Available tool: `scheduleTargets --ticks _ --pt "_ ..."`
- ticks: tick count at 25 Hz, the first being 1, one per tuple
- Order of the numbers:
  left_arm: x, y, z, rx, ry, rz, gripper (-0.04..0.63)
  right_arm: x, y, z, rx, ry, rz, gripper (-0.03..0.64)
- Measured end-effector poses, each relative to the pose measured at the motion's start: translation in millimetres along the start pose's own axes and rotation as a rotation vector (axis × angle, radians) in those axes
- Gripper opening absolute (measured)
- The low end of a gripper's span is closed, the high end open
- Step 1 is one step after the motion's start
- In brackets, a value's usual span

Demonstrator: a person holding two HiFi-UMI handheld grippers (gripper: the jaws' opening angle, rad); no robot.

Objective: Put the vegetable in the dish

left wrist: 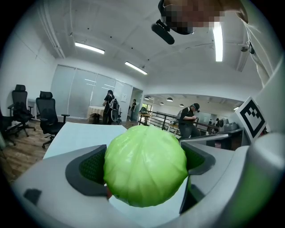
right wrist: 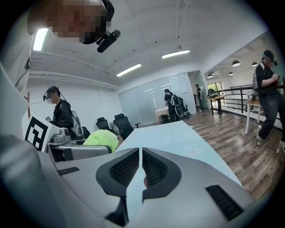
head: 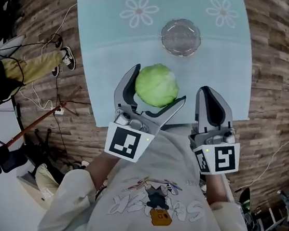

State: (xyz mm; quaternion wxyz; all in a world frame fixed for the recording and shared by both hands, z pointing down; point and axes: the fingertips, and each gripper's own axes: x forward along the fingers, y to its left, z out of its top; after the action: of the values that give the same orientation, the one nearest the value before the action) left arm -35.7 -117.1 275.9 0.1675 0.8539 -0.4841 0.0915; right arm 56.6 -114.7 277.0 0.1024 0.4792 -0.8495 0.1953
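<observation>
A round pale-green cabbage (head: 157, 84) is clamped between the jaws of my left gripper (head: 156, 86) over the near part of the table; it fills the left gripper view as the cabbage (left wrist: 145, 165). A clear glass dish (head: 181, 37) stands empty farther up the table, beyond the cabbage. My right gripper (head: 213, 99) is shut with nothing in it, to the right of the cabbage near the table's front edge. In the right gripper view its jaws (right wrist: 141, 167) are nearly touching, and the cabbage (right wrist: 101, 140) shows at the left.
The table wears a light blue cloth (head: 107, 34) with white flower prints. Wooden floor surrounds it, with cables and a seated person's leg (head: 35, 65) at the left. Office chairs (left wrist: 48, 116) and people standing (left wrist: 188, 120) are far off.
</observation>
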Motion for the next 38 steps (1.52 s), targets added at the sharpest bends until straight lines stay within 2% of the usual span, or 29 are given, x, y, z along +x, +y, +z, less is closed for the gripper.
scheduleTargets --ticks 11,18,38 --pt "68 10 -24 0.027 0.045 -0.016 0.528 36 -47 -12 0.035 0.029 -0.012 0.023" --pt "92 26 -40 0.057 0.061 -0.012 0.528 56 -61 -27 0.057 0.060 -0.021 0.023" --pt "172 55 -107 0.038 0.188 0.037 0.528 104 -117 -73 0.142 0.152 -0.015 0.024"
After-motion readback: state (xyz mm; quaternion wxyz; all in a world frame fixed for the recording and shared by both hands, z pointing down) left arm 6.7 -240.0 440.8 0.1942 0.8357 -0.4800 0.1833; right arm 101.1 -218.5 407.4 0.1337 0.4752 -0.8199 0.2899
